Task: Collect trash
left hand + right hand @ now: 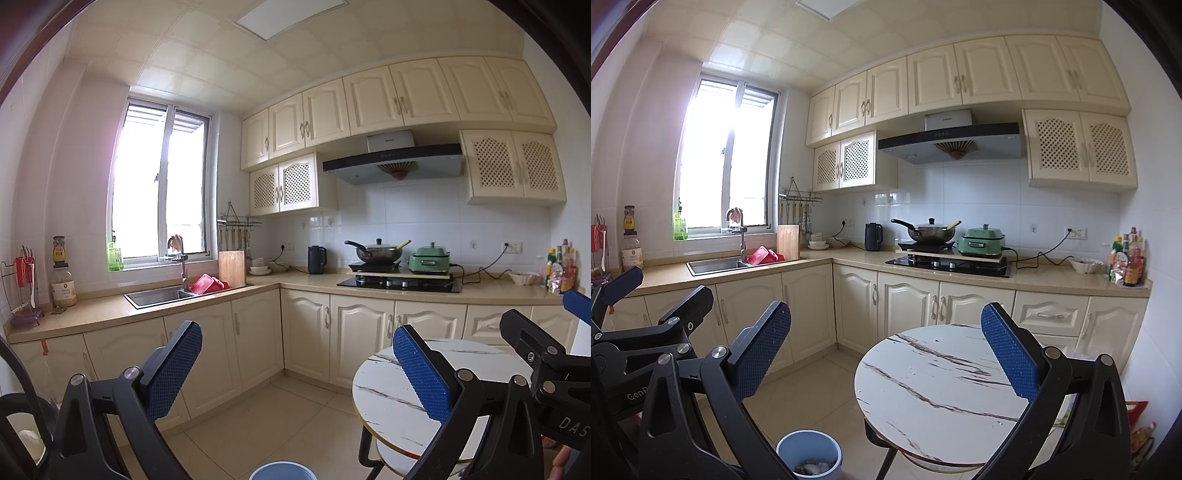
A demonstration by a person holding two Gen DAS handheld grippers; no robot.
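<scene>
Both grippers are held up side by side, facing an L-shaped kitchen, and each has its jaws spread wide with nothing between the blue pads. The left gripper (pixel 297 373) fills the bottom of the left wrist view, with part of the right one showing at the right edge; the right gripper (pixel 886 350) fills the bottom of the right wrist view, with the left one at its left edge. A round marble-patterned table (pixel 934 391) stands at lower centre-right of the right view, its top bare. Just left of the table's legs, at the bottom centre, a blue bin (pixel 809 458) sits on the tiled floor with some trash (pixel 812 469) inside. Across the middle runs the counter (pixel 849 258), with a sink (pixel 716 266) below the window at left and a wok (pixel 929 232) on the stove near centre.
</scene>
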